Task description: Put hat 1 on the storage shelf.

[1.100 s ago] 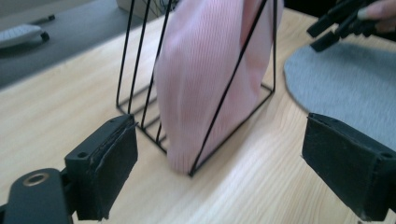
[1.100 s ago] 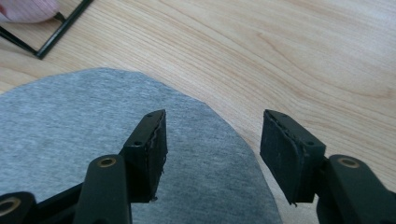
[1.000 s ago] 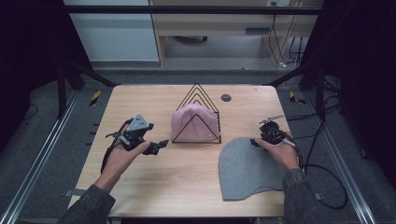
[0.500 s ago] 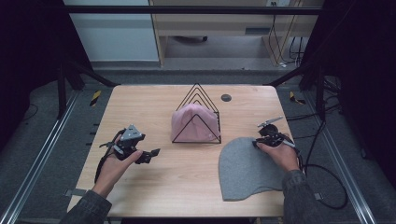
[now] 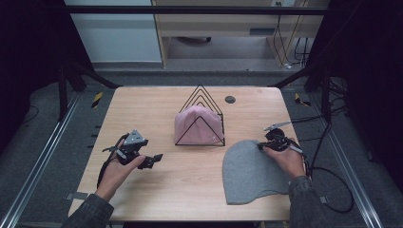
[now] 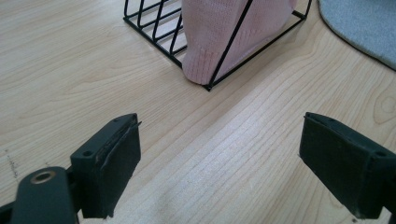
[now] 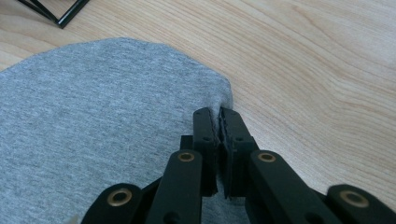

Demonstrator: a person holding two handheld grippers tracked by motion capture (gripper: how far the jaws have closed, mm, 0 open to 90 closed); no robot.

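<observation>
Right gripper view: right tongs (image 7: 219, 122) pinched on grey beanie (image 7: 93, 121) edge; left tongs (image 6: 219, 154) wide, empty. Lift slowly, keep hem clamped.

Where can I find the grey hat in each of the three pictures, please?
High view: the grey hat lies flat at lower right of the table, under the right gripper.
Left gripper view: its edge shows in the top right corner.
Right gripper view: it covers the left half, pinched at its edge.
Shared landmark: the black wire rack, beside the hat.
</observation>
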